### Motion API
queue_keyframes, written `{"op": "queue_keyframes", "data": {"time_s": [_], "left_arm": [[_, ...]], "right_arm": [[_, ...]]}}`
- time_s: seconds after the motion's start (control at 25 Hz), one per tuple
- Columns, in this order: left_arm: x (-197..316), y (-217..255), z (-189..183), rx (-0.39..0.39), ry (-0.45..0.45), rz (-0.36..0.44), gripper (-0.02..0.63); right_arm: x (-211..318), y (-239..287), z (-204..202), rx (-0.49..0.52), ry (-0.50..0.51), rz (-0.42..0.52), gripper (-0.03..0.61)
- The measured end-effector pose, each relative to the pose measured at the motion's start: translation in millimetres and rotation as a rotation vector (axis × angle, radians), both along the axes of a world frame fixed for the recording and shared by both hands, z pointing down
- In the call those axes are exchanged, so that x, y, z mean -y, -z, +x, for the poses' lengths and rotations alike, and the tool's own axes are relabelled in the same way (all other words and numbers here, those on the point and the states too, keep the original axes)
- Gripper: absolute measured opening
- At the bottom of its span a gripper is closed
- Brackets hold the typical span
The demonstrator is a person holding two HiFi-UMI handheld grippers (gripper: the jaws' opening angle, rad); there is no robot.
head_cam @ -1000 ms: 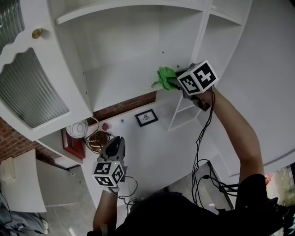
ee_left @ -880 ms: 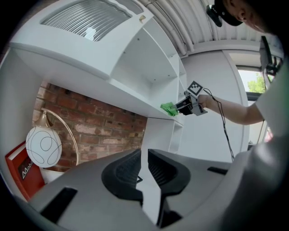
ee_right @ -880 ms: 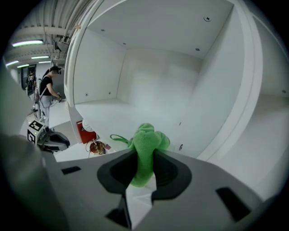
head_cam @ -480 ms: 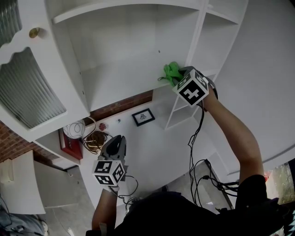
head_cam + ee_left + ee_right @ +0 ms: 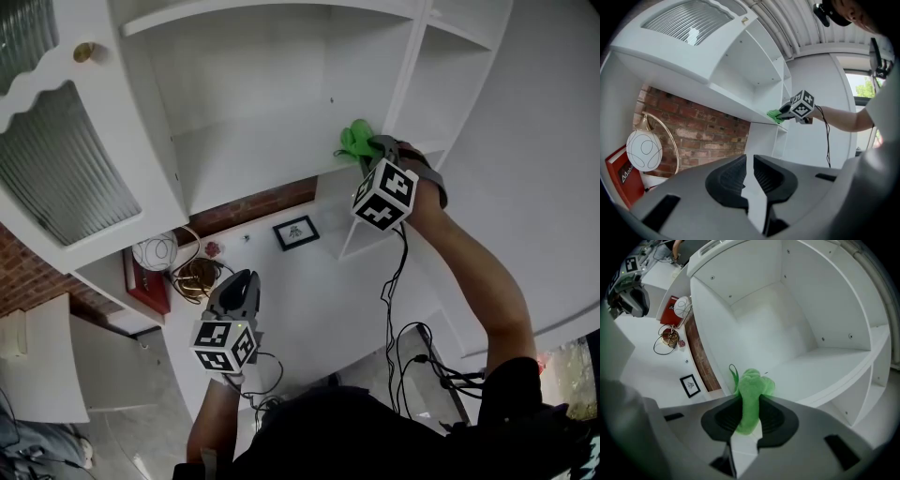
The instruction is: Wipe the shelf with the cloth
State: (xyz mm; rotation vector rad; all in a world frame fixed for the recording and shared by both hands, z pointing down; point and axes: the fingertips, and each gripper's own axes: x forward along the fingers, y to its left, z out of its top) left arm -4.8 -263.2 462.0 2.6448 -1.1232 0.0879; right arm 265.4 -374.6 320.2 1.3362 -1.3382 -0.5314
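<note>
While at shelf (image 5: pixel 253 155), cloth (image 5: pixel 356 141) (divider (image 5: pixel 405 75) beside)

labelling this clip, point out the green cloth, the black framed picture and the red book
crumpled green cloth (image 5: pixel 751 385), right gripper view, its bunched free end
small black-framed picture (image 5: pixel 296 232), head view, its white middle
red book (image 5: pixel 619 182), left gripper view, its cover

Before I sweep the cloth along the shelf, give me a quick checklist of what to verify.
1. Cloth clamped between the right tool's jaws: ok.
2. Cloth at the shelf's front right edge: ok.
3. Cloth pressed flat on the board: cannot tell.
4. Nothing standing on the shelf along the sweep: ok.
5. Left tool empty, held low, away from the shelf: ok.
6. Cable hanging below the shelf: ok.
</note>
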Motion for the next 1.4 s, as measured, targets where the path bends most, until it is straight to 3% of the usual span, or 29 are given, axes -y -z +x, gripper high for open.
{"op": "queue_keyframes", "data": {"time_s": [0.16, 0.32, 0.44, 0.68, 0.96, 1.16, 1.28, 1.4], "left_arm": [[-3.0, -2.0, -6.1, 0.003, 0.023, -0.001, 0.047], [-6.3, -3.5, -18.5, 0.011, 0.06, -0.005, 0.046], [-5.7, -0.5, -32.4, 0.02, 0.102, -0.002, 0.048], [-3.6, 11.6, -55.9, 0.029, 0.193, 0.029, 0.046], [-16.1, 11.8, -80.9, 0.035, 0.286, 0.032, 0.047], [-20.1, 14.5, -97.9, 0.038, 0.343, 0.046, 0.047], [-22.3, 14.3, -108.4, 0.034, 0.375, 0.048, 0.047], [-25.2, 16.8, -119.7, 0.047, 0.413, 0.064, 0.047]], "right_arm": [[-1.1, 3.6, -3.9, -0.066, 0.029, 0.053, 0.086], [-8.8, 10.4, -9.0, -0.005, 0.065, 0.131, 0.087], [-14.8, 20.3, -19.4, 0.104, 0.118, 0.193, 0.087], [-26.5, 47.0, -47.6, 0.419, 0.254, 0.325, 0.089], [-69.6, 41.1, -109.0, 0.735, 0.542, 0.416, 0.087], [-101.2, 21.5, -155.4, 0.826, 0.724, 0.441, 0.091], [-110.6, -2.3, -166.3, 0.831, 0.741, 0.407, 0.092], [-113.6, -19.8, -160.9, 0.885, 0.697, 0.399, 0.092]]}}
